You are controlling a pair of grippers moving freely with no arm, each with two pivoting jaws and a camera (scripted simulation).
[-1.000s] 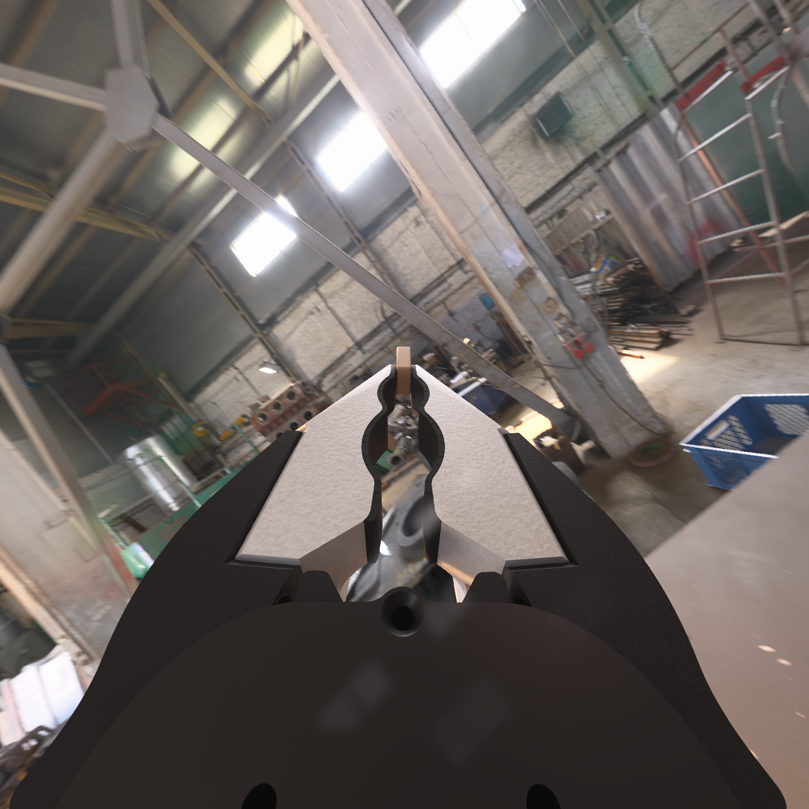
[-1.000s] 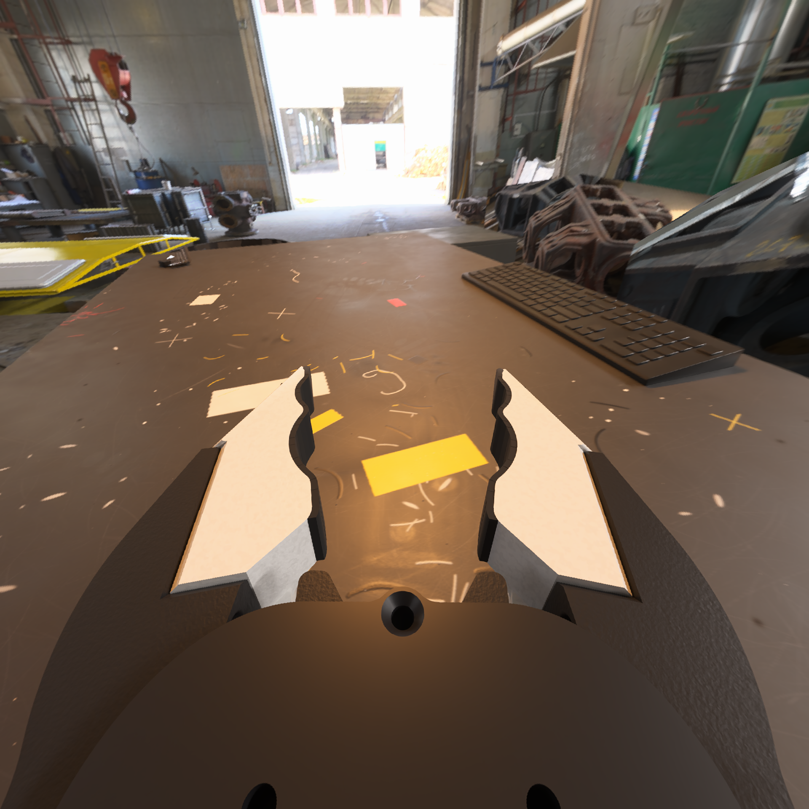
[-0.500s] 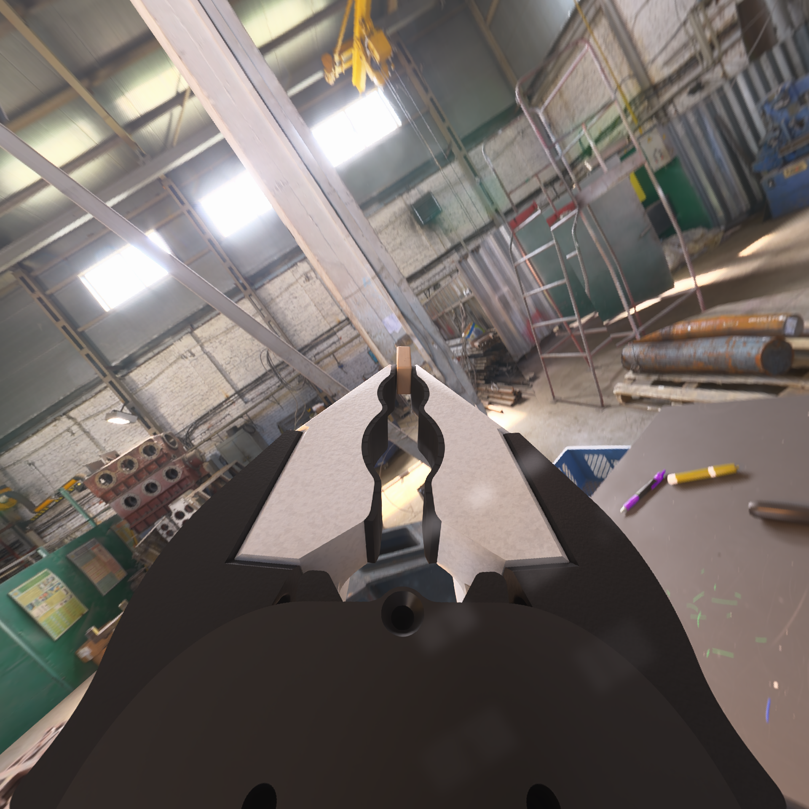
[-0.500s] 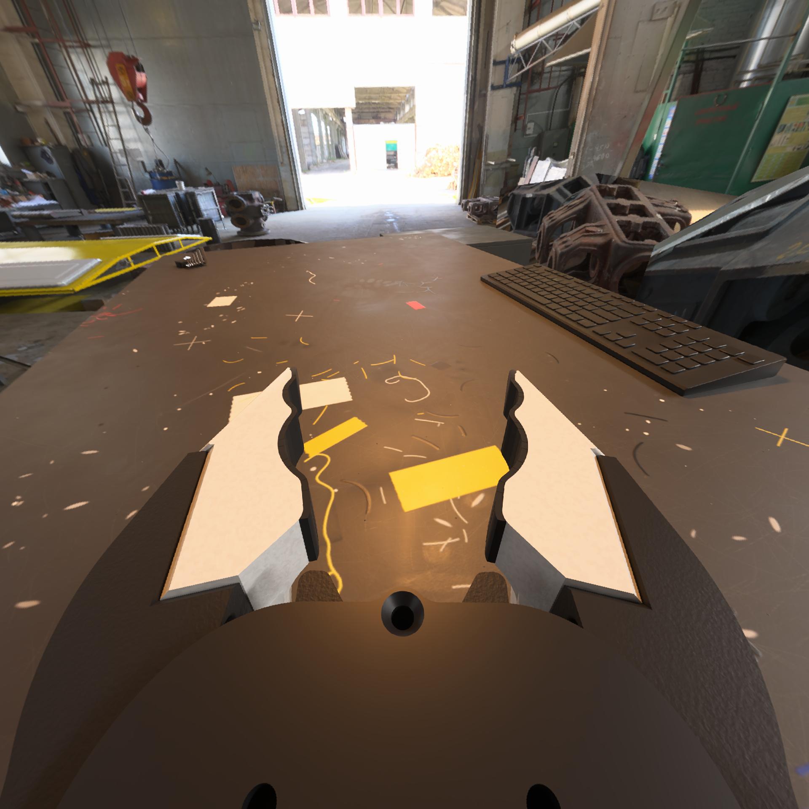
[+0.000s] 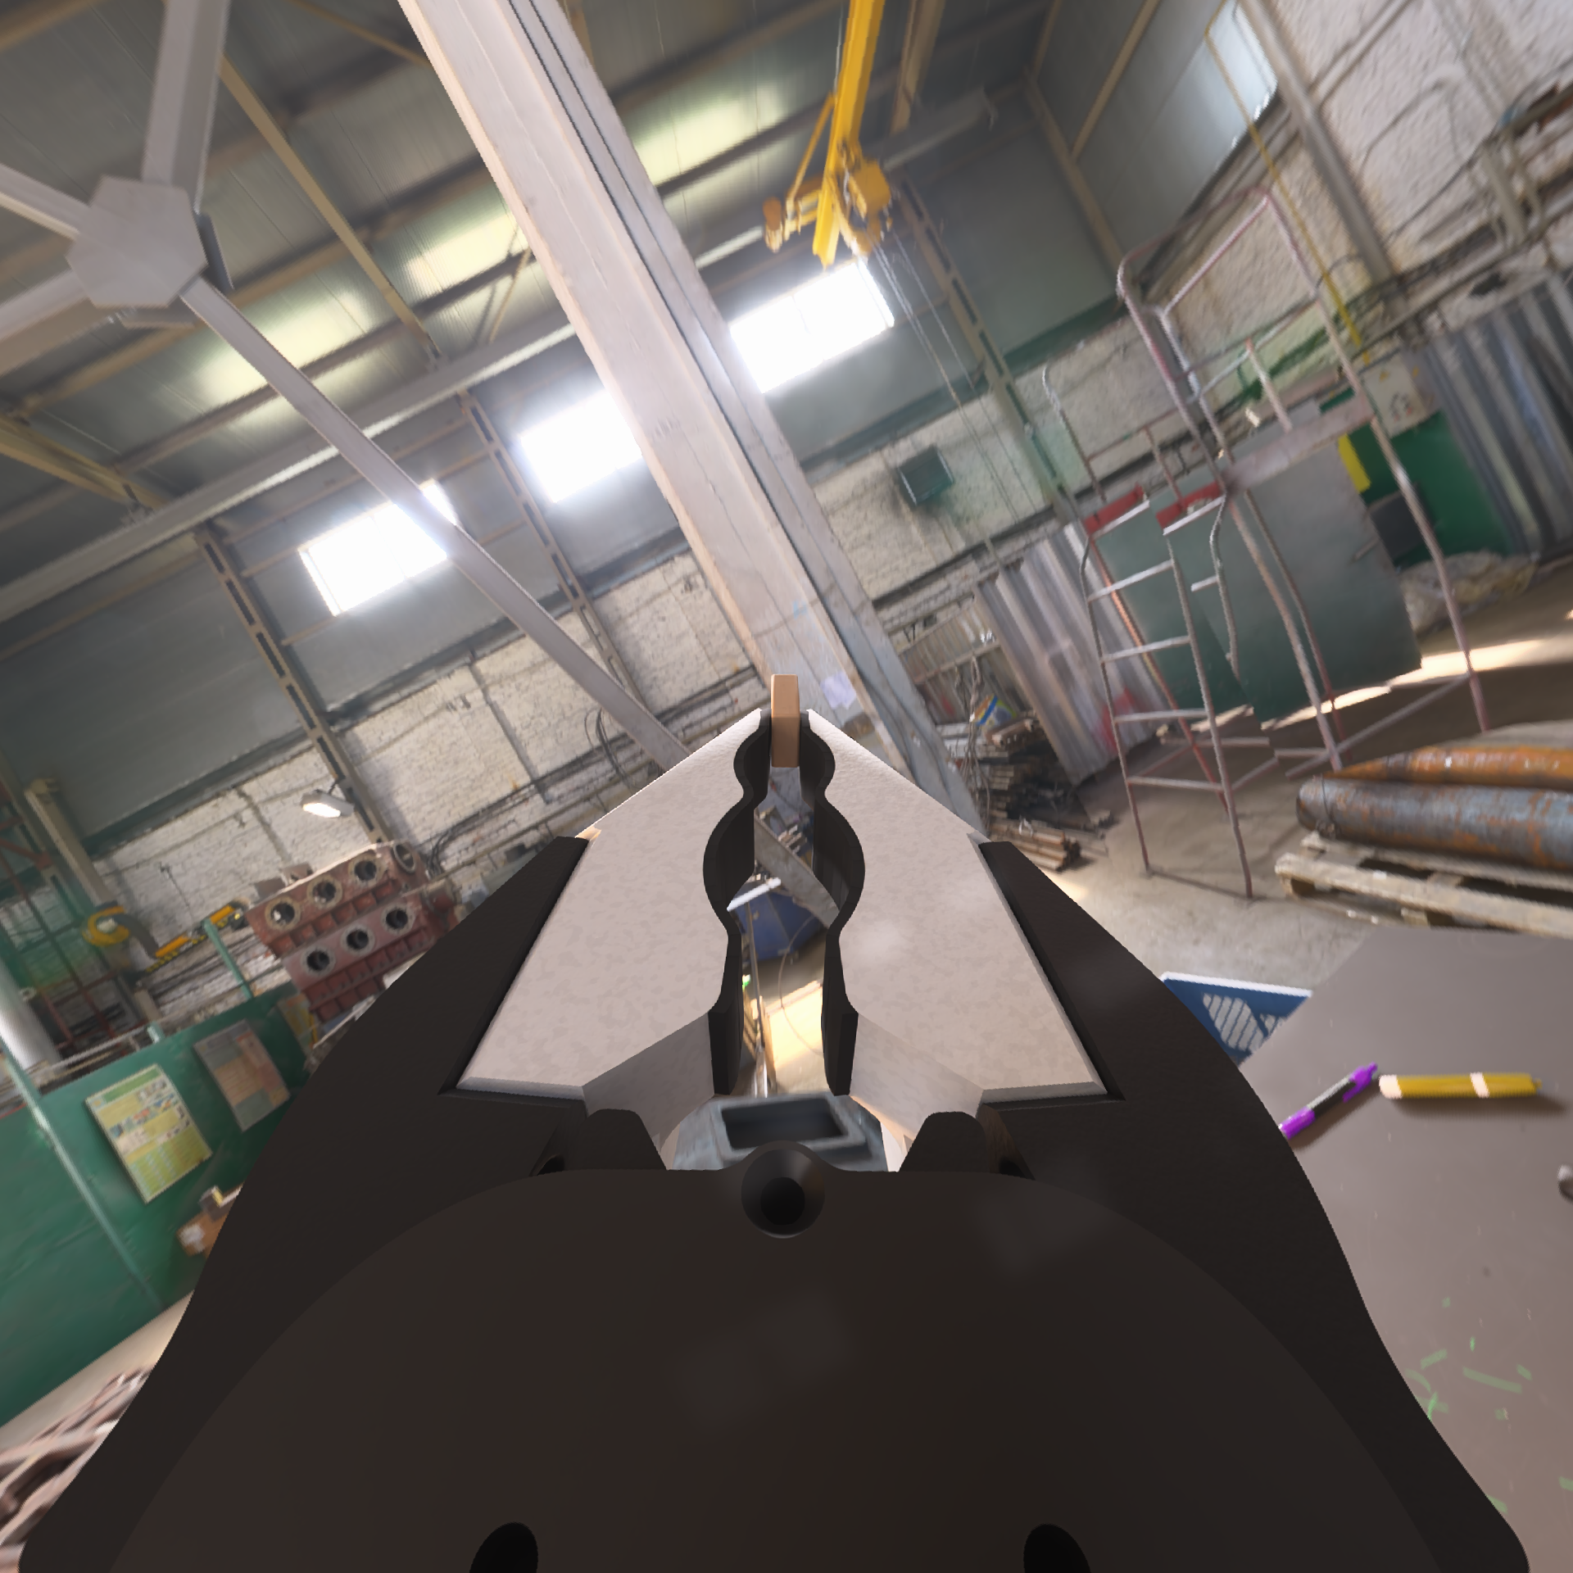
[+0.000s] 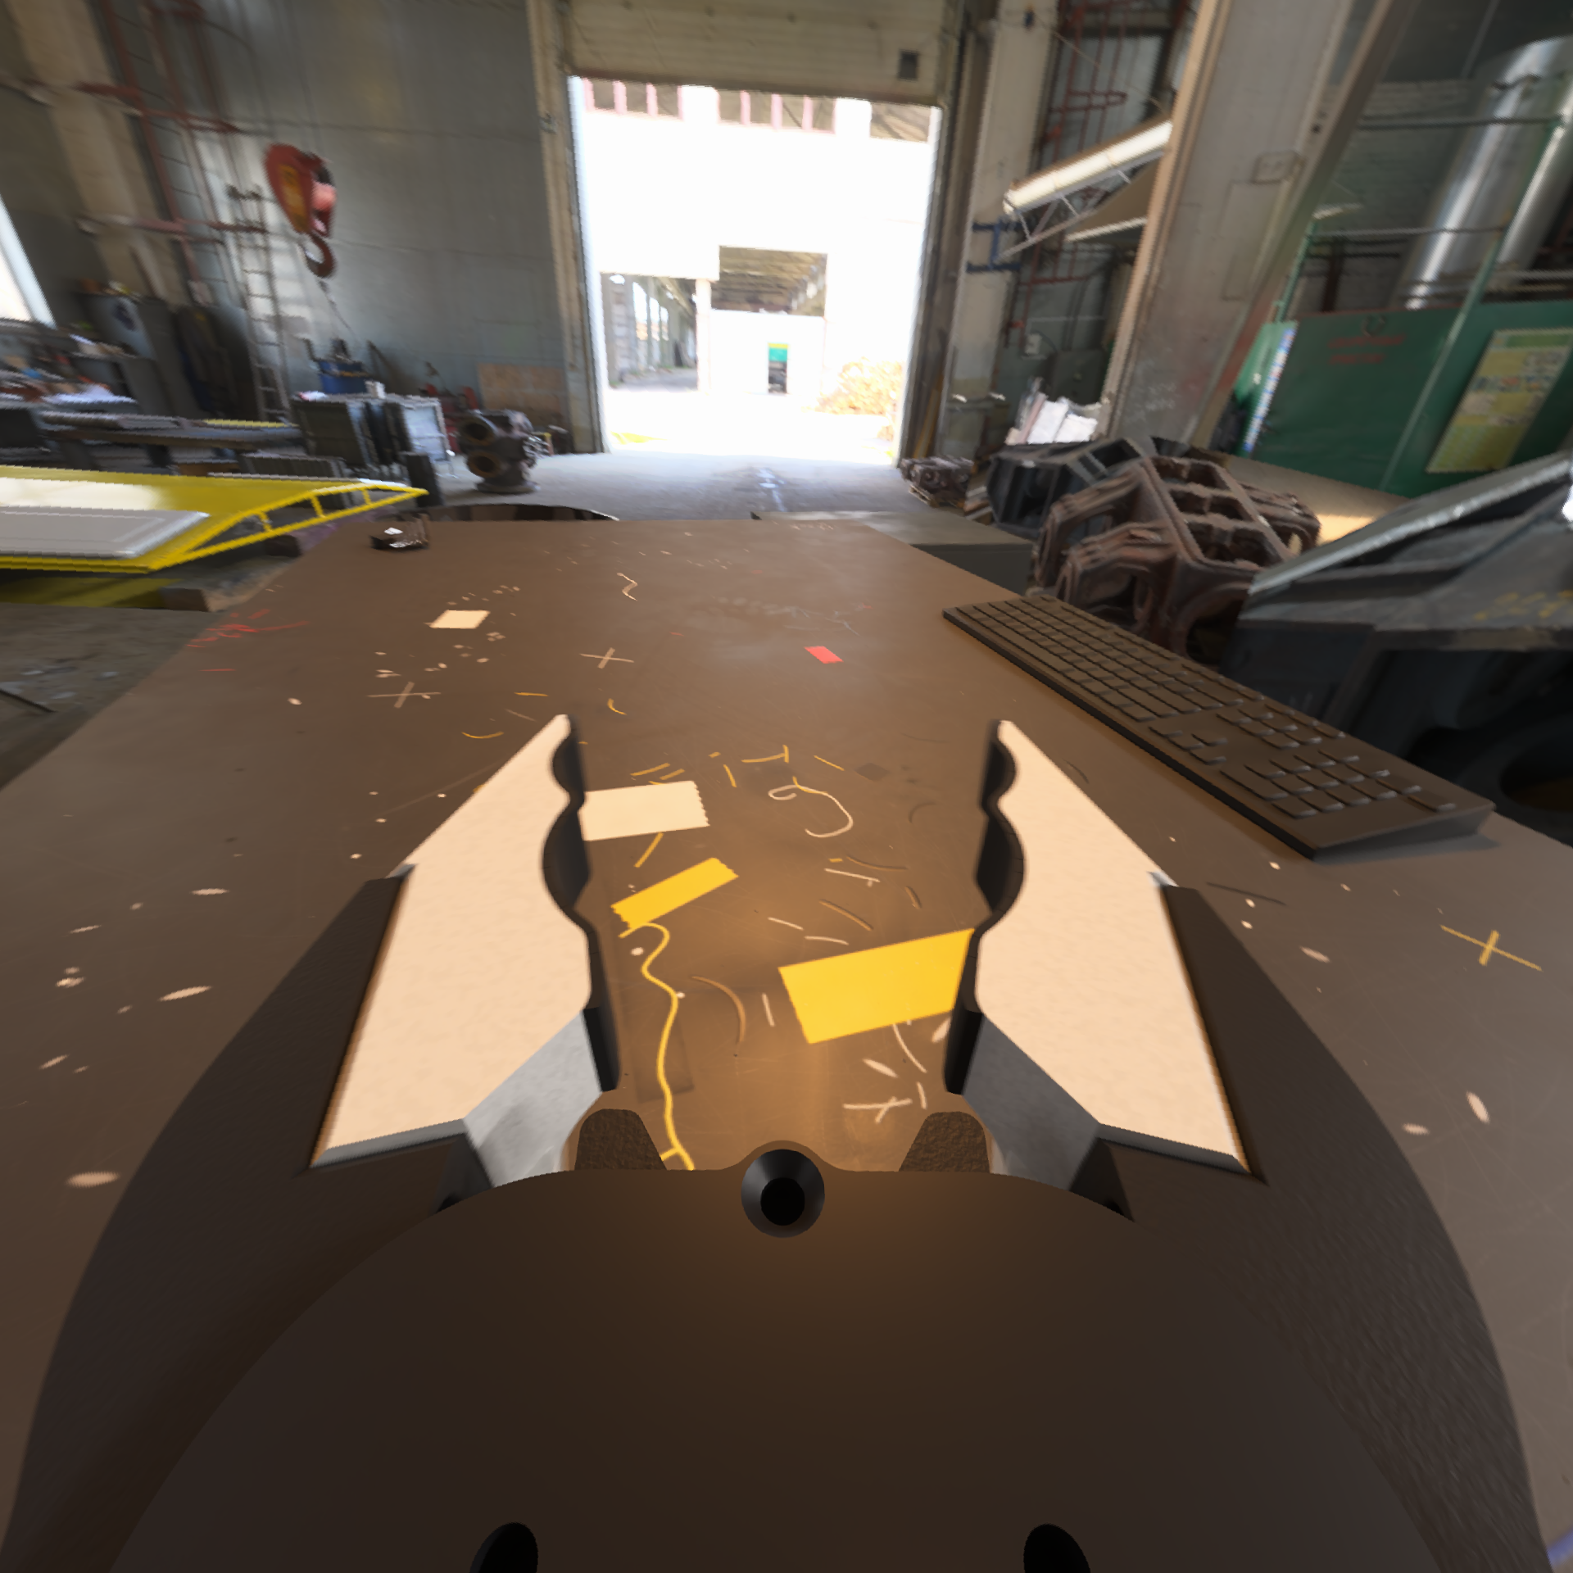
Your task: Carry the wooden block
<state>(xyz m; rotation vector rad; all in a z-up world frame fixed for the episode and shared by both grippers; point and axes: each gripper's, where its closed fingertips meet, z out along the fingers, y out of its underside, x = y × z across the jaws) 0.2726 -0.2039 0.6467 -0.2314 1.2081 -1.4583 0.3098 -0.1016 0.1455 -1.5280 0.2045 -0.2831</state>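
Observation:
My left gripper [image 5: 784, 723] is shut on a thin, light wooden block [image 5: 783, 720] pinched at its fingertips. It holds the block in the air, pointing up toward the hall's beams, to the left of the brown table [image 5: 1447, 1234]. My right gripper [image 6: 781, 732] is open and empty, low over the brown table [image 6: 255, 817] and looking along it. The wooden block does not show in the right wrist view.
A yellow crayon [image 5: 1457, 1085] and a purple pen [image 5: 1328, 1101] lie on the table near its edge. A blue crate [image 5: 1234, 1017] stands beyond it. A black keyboard [image 6: 1209, 715] lies at the right. Yellow [image 6: 877, 983] and white [image 6: 644, 810] patches mark the tabletop.
The left gripper has kept swinging with the block, first right toward the table, then slightly back left and up. The right gripper has opened a little wider and shifted over the table.

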